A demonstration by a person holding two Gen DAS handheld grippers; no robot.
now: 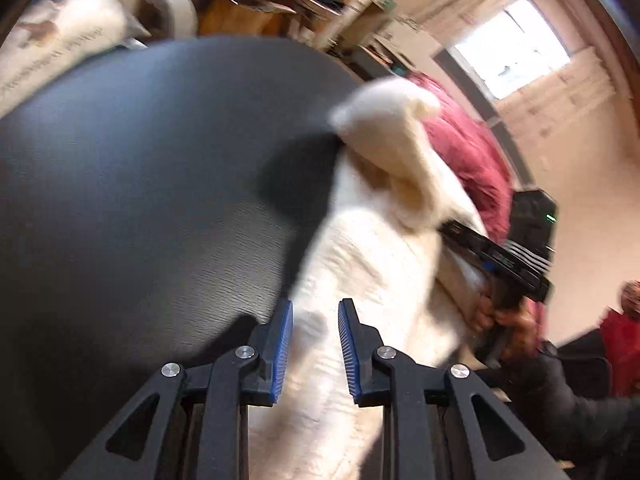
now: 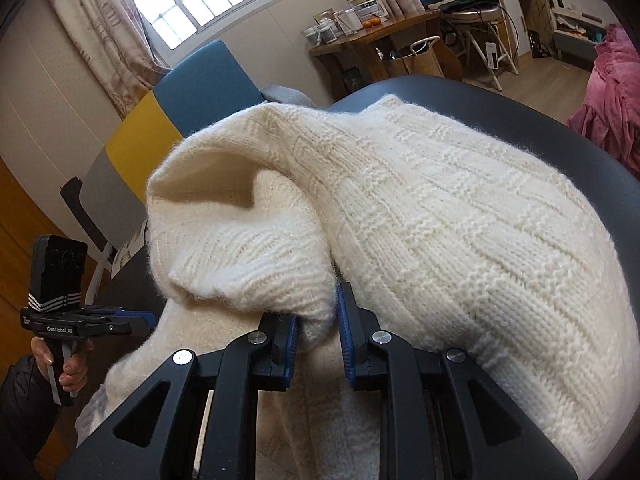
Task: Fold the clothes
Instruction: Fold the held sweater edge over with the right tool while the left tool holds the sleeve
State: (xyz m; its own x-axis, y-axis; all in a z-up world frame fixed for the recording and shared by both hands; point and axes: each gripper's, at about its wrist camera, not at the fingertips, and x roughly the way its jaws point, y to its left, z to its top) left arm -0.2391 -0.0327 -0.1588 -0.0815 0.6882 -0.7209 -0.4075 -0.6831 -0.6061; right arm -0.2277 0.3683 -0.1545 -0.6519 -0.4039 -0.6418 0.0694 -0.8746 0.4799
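Blurring the cream sweater [image 1: 360,264], left-wrist view hides its folds

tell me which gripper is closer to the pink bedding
Right. The right gripper is at the sweater edge just before the pink bedding; the left gripper is farther back across the sweater.

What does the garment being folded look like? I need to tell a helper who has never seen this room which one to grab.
Start at the big dark round table. Heaped on it, at the edge nearest the person, lies the sweater, a thick cream-white knit with a woven-looking block pattern. It is the only pale knit there; the fuzzy pink fabric beyond the table is a different thing.
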